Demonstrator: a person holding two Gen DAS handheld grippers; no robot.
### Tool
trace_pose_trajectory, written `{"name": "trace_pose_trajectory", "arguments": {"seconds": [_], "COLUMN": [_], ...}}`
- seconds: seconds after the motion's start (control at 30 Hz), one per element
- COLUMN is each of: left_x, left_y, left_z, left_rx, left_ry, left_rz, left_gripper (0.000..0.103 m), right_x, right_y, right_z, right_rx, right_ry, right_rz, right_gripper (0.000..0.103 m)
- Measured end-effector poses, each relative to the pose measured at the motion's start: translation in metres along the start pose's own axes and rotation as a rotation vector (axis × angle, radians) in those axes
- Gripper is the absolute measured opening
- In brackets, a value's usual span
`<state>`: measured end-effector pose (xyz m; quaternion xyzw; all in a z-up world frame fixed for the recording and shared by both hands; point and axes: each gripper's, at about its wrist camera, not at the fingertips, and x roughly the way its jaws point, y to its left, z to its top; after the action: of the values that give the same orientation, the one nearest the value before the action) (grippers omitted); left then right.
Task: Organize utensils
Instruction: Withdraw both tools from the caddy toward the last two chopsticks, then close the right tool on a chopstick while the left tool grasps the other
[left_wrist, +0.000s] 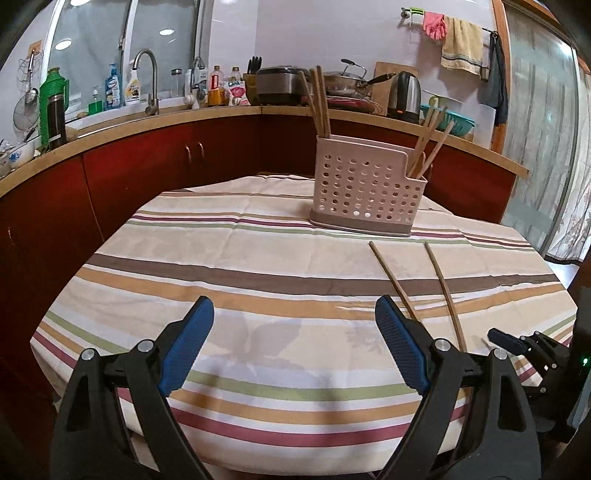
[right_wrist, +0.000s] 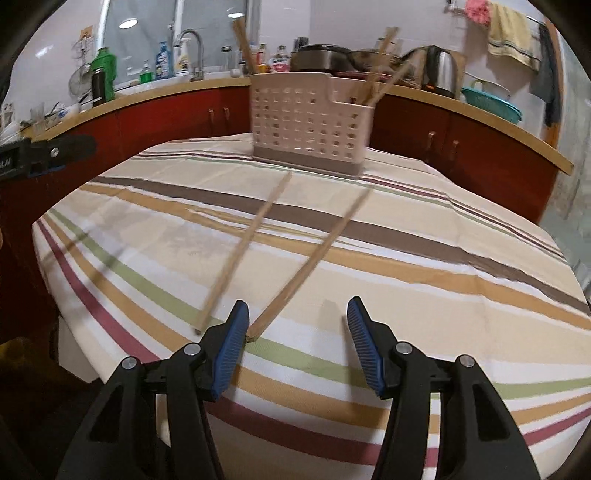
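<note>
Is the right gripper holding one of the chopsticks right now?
No, the right gripper is open and empty, and both chopsticks lie on the striped tablecloth.

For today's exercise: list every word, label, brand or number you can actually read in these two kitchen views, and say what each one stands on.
None can be read with certainty.
Dish soap bottle: blue label, print too small.
Spray bottle: label print too small.
Red-labelled bottle: too small.
Pink packet: too small.
White lettering on the left gripper's body: cut off at the frame edge, unreadable.
Utensil holder, chopsticks and striped tablecloth: no text.
</note>
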<state>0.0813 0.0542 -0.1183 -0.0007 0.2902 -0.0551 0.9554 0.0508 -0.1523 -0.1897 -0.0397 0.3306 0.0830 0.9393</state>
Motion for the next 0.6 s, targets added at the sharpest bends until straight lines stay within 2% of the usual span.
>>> {"name": "trace_pose_trajectory", "arguments": {"seconds": [0.13, 0.27, 0.43, 0.5, 0.6], "left_x": [0.003, 0.006, 0.008, 0.009, 0.012], "left_y": [-0.007, -0.014, -0.021, -0.029, -0.043], "left_z": [-0.002, -0.005, -0.010, -0.013, -0.017], "left_rx": [0.015, 0.030, 0.044, 0.058, 0.082], "left_ry": [0.011, 0.025, 0.043, 0.055, 0.077], "left_rz": [-0.009, -0.012, -0.011, -0.016, -0.043], "left_gripper": [0.087, 0.087, 0.087, 0.087, 0.087], "right_x": [-0.006, -0.009, -0.005, -0.006, -0.007], "right_y": [-0.020, -0.026, -0.021, -0.020, -0.027], "right_z": [-0.005, -0.007, -0.007, -0.006, -0.006], "right_rx": [0.043, 0.045, 0.022, 0.013, 0.026], "right_ry": [0.003, 0.002, 0.009, 0.012, 0.022], "right_rz": [-0.047, -0.052, -0.015, -0.007, -0.001], "right_gripper": [0.054, 0.050, 0.032, 0.012, 0.008]}}
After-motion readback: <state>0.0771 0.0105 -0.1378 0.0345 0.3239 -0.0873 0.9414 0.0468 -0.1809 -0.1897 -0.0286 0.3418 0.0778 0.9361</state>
